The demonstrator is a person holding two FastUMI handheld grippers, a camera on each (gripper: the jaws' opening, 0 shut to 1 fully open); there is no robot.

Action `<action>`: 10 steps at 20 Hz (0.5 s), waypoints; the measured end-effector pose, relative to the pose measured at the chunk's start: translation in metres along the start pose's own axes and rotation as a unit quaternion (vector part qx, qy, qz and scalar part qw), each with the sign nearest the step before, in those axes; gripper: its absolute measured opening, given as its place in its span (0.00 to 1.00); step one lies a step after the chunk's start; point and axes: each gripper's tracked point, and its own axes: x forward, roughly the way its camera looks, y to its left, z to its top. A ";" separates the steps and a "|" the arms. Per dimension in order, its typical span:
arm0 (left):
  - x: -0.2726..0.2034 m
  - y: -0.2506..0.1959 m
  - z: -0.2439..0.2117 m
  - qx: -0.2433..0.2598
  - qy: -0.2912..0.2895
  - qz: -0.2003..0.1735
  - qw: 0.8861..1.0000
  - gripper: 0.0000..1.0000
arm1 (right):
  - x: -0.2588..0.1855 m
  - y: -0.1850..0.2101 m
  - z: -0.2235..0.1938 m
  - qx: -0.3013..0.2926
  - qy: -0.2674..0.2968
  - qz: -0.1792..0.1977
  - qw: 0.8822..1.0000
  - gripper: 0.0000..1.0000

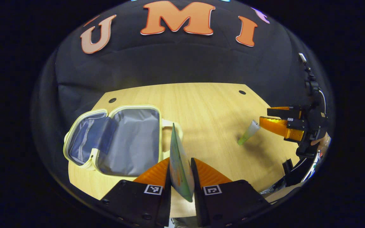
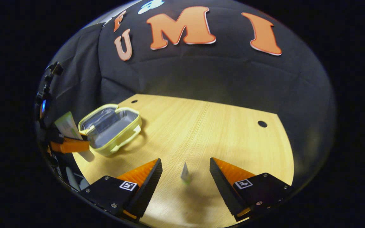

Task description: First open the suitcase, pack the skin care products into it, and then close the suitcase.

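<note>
The suitcase [image 1: 119, 139], a small pale-yellow case with grey lining, lies open on the left of the wooden table [image 1: 208, 107]. My left gripper [image 1: 180, 159] is shut on a flat green-and-white skin care tube [image 1: 179, 164], held upright just right of the case. In the right gripper view the same tube [image 2: 66, 125] stands in the left gripper [image 2: 74, 145] beside the suitcase [image 2: 111, 128]. A small green-tipped tube [image 2: 185, 173] stands on the table between the wide-apart fingers of my open right gripper [image 2: 185, 161]. The left gripper view has this small tube [image 1: 249, 131] at the right gripper's [image 1: 265, 116] fingertips.
The table [image 2: 233, 136] has small dark holes [image 2: 262, 123] near its far corners and ends against the black cloth wall. A hand holds the right gripper at the table's right edge [image 1: 320, 139]. Bare wood lies between the case and the small tube.
</note>
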 end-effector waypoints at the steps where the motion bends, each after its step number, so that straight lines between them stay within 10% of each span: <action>1: -0.003 0.008 -0.005 -0.013 0.003 0.005 1.000 0.32 | 0.009 0.000 -0.013 -0.002 0.021 0.003 1.000 0.96; 7: -0.009 0.041 -0.024 -0.044 0.012 0.038 0.998 0.32 | 0.051 0.001 -0.059 -0.017 0.094 0.004 0.995 0.84; 10: -0.008 0.050 -0.034 -0.061 0.015 0.042 0.997 0.32 | 0.063 -0.003 -0.072 -0.018 0.118 -0.001 0.993 0.51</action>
